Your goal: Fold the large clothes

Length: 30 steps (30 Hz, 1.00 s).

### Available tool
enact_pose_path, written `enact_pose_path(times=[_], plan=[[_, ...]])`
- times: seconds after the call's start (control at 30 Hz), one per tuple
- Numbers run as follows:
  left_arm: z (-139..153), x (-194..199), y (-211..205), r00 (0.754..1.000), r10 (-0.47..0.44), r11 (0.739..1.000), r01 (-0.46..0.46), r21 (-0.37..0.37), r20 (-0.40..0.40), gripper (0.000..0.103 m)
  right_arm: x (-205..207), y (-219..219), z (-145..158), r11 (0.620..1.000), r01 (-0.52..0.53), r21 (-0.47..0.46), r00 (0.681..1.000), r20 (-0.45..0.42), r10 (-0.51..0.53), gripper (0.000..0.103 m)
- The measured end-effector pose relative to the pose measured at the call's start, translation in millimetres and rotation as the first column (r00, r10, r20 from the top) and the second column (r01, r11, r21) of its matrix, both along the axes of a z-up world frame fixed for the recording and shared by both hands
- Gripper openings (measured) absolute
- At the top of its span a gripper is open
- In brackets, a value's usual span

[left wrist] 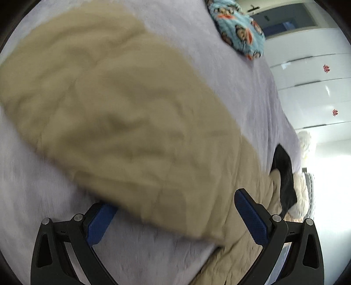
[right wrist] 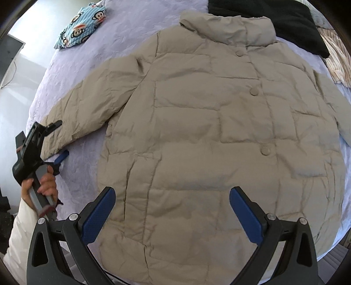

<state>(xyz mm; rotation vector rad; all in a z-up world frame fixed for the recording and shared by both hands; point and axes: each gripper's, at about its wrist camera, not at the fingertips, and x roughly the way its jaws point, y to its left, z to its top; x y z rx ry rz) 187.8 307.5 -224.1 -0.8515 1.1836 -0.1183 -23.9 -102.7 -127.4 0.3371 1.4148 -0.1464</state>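
Observation:
A beige quilted puffer jacket (right wrist: 208, 122) lies front up, buttoned, spread flat on a lilac bedspread (right wrist: 87, 54), collar at the far end. My right gripper (right wrist: 172, 197) is open and empty, hovering over the jacket's hem. My left gripper (left wrist: 173, 210) is open with the cuff end of the jacket's left sleeve (left wrist: 109, 109) between its blue pads; the view is blurred. In the right wrist view the left gripper (right wrist: 61, 140) sits at that sleeve's cuff (right wrist: 59, 131), one finger above it and one below.
A blue monkey-print garment (right wrist: 81, 24) lies at the bed's far left corner. A black garment (right wrist: 274, 19) and a striped fluffy blanket (right wrist: 337, 59) lie beyond the collar. White wardrobe doors (left wrist: 311, 72) stand past the bed's edge.

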Motion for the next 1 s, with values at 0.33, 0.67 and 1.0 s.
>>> enact_pose_path(times=[0.33,0.67,1.0], plan=[[6,45,29,0.995,0.053,0.998,-0.05,-0.041,0.081,0.009,45,9,-8,0.999,0.016,0.029,0.997,0.076,-0.018,0.103],[107,43,-4,0.929,-0.175,0.967,0.101,0.232,0.326,0.009,112,14,-32,0.986,0.021,0.164,0.977,0.206,-0.055,0.031],[195,13,-109,0.798,-0.414,0.888,0.247,0.389,0.439,0.009,152,24,-113,0.926,0.041,0.374,0.987,0.127,-0.095,0.016]])
